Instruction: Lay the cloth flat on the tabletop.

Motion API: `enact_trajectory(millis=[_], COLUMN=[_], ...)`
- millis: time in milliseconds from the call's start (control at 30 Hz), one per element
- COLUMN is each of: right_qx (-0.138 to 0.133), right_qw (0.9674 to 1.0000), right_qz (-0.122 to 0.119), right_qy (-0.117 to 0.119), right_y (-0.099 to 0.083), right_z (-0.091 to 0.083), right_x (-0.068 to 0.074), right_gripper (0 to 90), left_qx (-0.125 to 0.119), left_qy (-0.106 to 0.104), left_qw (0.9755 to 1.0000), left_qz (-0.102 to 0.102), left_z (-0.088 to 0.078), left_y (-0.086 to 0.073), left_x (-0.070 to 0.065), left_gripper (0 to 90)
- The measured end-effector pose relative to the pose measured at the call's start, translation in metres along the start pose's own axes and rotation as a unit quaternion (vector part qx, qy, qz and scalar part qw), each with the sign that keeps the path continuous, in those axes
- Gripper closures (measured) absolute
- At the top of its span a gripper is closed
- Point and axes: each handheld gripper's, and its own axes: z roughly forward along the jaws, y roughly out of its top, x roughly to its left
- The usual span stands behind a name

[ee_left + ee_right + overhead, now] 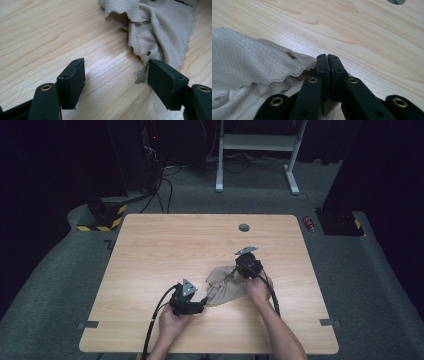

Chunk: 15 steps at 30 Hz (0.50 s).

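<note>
Beige cloth [226, 285] lies crumpled on the wooden table [165, 245], a little right of centre and toward the person's edge, between the two hand-held grippers. It is a thin ribbed fabric with a scalloped hem and small holes.

At its far right end sits the right gripper [239, 269], held by the right hand [258, 290]. In the right gripper view its two black jaws are pressed together with almost no gap, and the cloth's scalloped hem [294, 72] runs up to the left side of the jaws and under them. Whether a fold is pinched between the pads cannot be told.

At the cloth's near left corner sits the left gripper [202, 302], held by the left hand [172, 320]. Its jaws stand wide apart and low over the table. Bare wood shows between them, and the cloth's corner [143, 72] lies just beside the right-hand jaw.
</note>
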Motion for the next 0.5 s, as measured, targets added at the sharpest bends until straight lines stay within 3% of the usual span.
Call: enact_trajectory(millis=[100,133,267,400,500], right_qx=[-0.017,-0.035,-0.057,-0.061,-0.059], right_qw=[0.9998,0.9991,0.9976,0.9967,0.9969], right_qz=[0.0,-0.002,-0.009,-0.009,-0.014], right_qy=[0.012,0.023,0.038,0.053,0.05], right_y=[-0.003,-0.006,-0.011,-0.027,-0.041], right_z=[-0.009,-0.02,-0.034,-0.048,-0.053], right_x=[0.003,0.006,0.007,0.009,0.009], right_gripper=[78.5,75.3,71.9,66.3,63.9], left_qx=[0.0,0.001,0.0,0.0,0.001], left_qy=[0.0,0.0,0.0,0.0,0.0], left_qw=[1.0,1.0,1.0,1.0,1.0], left_qz=[-0.001,0.0,0.0,0.001,0.001], left_z=[0.0,0.0,0.0,0.0,0.0], left_y=[0.0,0.0,0.0,0.0,0.0], left_x=[0.0,0.0,0.0,0.0,0.0], left_gripper=[30.6,30.7,30.7,30.7,30.8])
